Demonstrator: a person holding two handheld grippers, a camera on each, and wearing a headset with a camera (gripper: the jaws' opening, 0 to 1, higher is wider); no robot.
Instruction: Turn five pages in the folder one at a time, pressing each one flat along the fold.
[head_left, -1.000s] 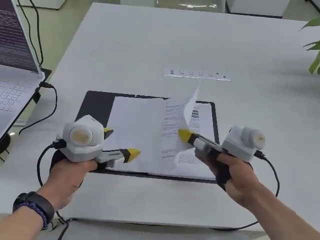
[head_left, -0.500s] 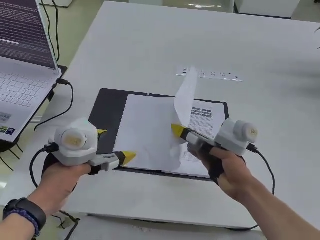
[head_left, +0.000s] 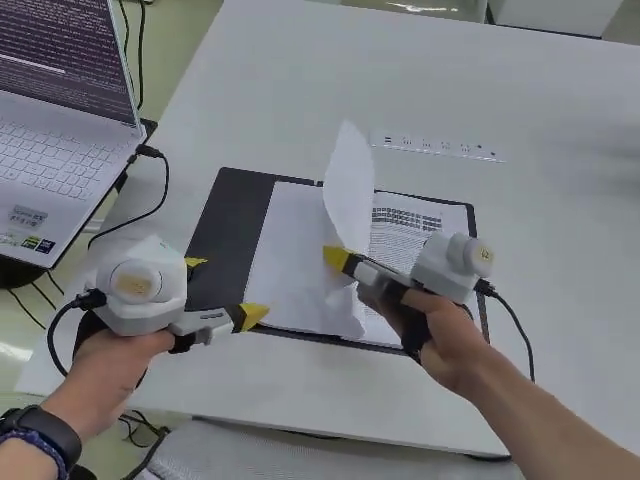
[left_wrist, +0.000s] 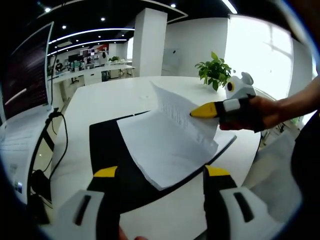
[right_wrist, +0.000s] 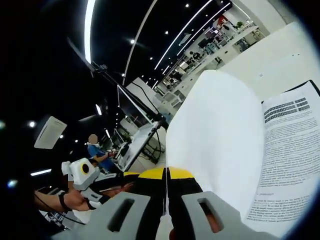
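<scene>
The right gripper (head_left: 336, 258) was clenched on the lower edge of a page (head_left: 348, 185), which stood nearly upright above the fold of the folder (head_left: 228, 220) lying open on the bench (head_left: 300, 80). The fold ran away from the person, so the page would need to fall leftward onto the blank sheets. The left gripper (head_left: 224, 289), jaws spread and empty, hovered at the folder's near left corner, seemingly the nearer one for pressing.
</scene>
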